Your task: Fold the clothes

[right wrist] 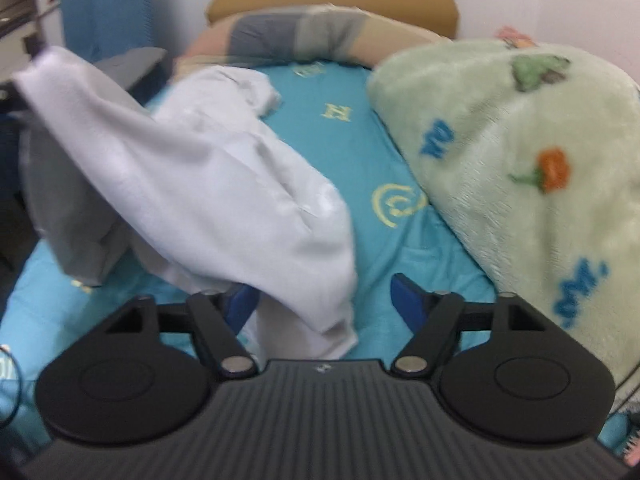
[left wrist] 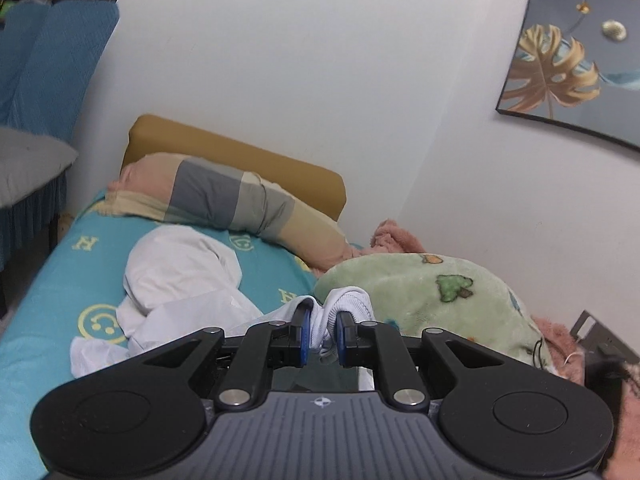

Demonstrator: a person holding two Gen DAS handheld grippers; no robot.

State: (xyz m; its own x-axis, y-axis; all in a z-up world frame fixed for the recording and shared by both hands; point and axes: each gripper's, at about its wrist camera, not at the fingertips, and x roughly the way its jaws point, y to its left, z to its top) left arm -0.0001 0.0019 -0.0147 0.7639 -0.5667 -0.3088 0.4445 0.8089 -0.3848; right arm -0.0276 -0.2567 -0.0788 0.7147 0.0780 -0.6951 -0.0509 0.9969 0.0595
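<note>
White garment (right wrist: 208,184) draped across right gripper (right wrist: 324,300), jaws apart

- The white garment (left wrist: 180,280) is soft, plain and crumpled, heaped loosely rather than folded.
- One ribbed edge (left wrist: 340,304) is bunched and raised off the heap.
- In the right wrist view the white garment (right wrist: 224,184) drapes in a lifted sheet, its upper left corner highest; blur hides what sort of garment it is.
</note>
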